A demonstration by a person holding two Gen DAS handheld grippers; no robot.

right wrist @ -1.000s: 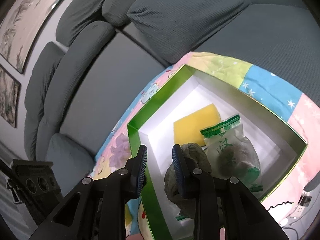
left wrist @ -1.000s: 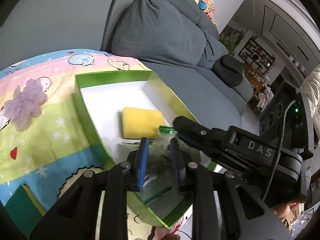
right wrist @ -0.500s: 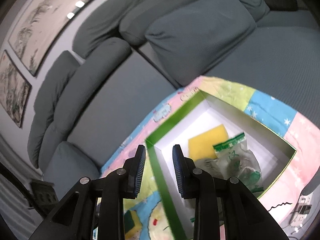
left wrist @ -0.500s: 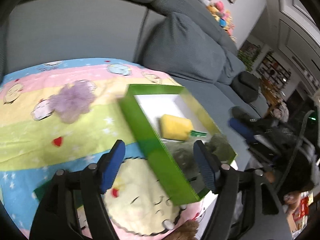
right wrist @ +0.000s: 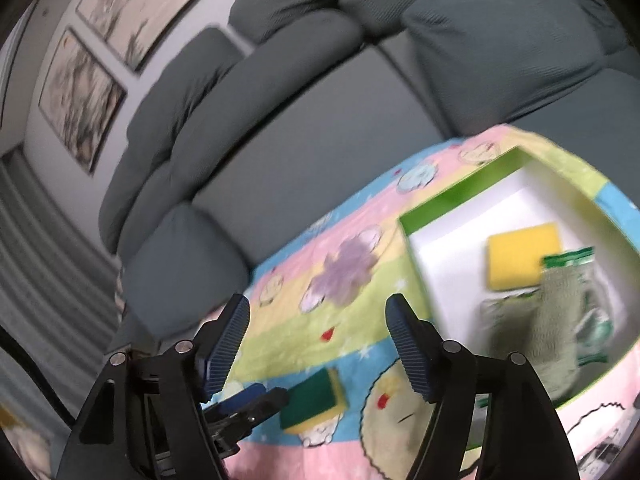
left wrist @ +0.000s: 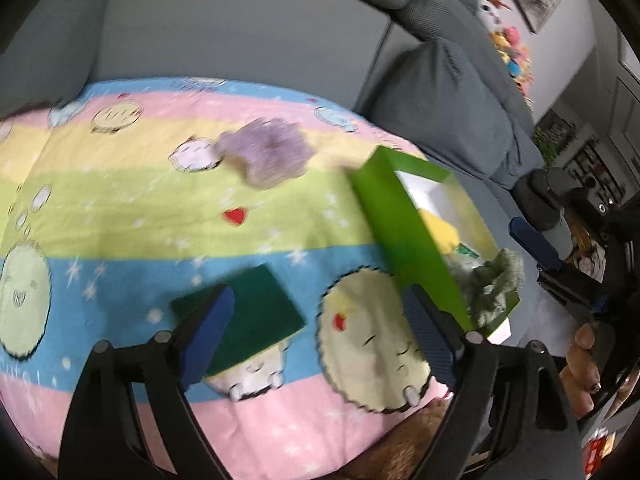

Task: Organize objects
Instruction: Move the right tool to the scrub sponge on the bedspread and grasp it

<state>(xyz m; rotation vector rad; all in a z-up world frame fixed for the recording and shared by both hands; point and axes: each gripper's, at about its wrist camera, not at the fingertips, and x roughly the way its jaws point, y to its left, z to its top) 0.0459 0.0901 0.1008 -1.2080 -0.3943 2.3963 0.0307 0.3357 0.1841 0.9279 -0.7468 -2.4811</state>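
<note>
A green box [right wrist: 452, 200] with a white inside sits on a colourful blanket [left wrist: 120, 184]. It holds a yellow sponge [right wrist: 522, 254], a grey-green cloth [right wrist: 552, 320] and a clear green-printed bag [right wrist: 596, 320]. The box also shows in the left wrist view [left wrist: 404, 232]. A green-and-yellow scrub sponge [left wrist: 256, 316] lies on the blanket just ahead of my left gripper [left wrist: 316, 332], which is open and empty. It also shows in the right wrist view [right wrist: 314, 404]. A purple mesh puff [left wrist: 268, 152] lies further back. My right gripper [right wrist: 316, 340] is open and empty, left of the box.
A grey sofa [right wrist: 280, 92] with cushions surrounds the blanket. Framed pictures [right wrist: 80, 92] hang on the wall behind. My left gripper's tips [right wrist: 248, 400] show low in the right wrist view, next to the scrub sponge.
Both grippers have opened and pulled back from the box. The left let go of the bag, the right let go of the cloth, and both swung left toward the scrub sponge.
</note>
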